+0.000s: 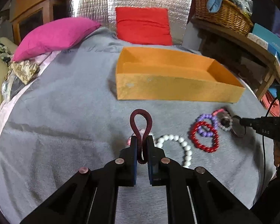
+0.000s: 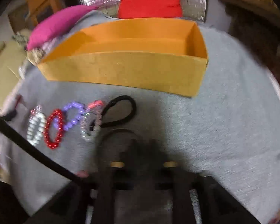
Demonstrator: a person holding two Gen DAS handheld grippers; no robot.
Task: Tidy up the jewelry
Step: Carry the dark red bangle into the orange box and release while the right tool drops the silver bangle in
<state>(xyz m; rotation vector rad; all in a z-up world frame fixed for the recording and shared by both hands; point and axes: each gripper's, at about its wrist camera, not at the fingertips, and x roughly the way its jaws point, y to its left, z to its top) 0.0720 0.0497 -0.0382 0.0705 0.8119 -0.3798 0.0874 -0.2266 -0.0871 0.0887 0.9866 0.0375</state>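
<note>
My left gripper (image 1: 141, 140) is shut on a dark maroon coiled bracelet (image 1: 141, 123) and holds its loop upright above the grey cloth. An orange divided box (image 1: 175, 87) stands beyond it. White (image 1: 179, 145), red (image 1: 205, 136) and purple (image 1: 208, 123) bead bracelets and a clear one (image 1: 225, 121) lie to the right. In the blurred right wrist view the same bracelets lie at left: white (image 2: 36, 127), red (image 2: 54, 128), purple (image 2: 73, 115), clear (image 2: 89, 125), with a black loop (image 2: 121, 112) beside them. My right gripper (image 2: 141, 145) is a dark blur; the box (image 2: 125, 71) is ahead.
A pink pillow (image 1: 54, 35) and a red pillow (image 1: 142, 26) lie at the far edge of the grey cloth (image 1: 65, 130). A wicker basket (image 1: 222, 13) sits on a wooden shelf at right. The right tool (image 1: 261, 125) and its cable reach in from the right.
</note>
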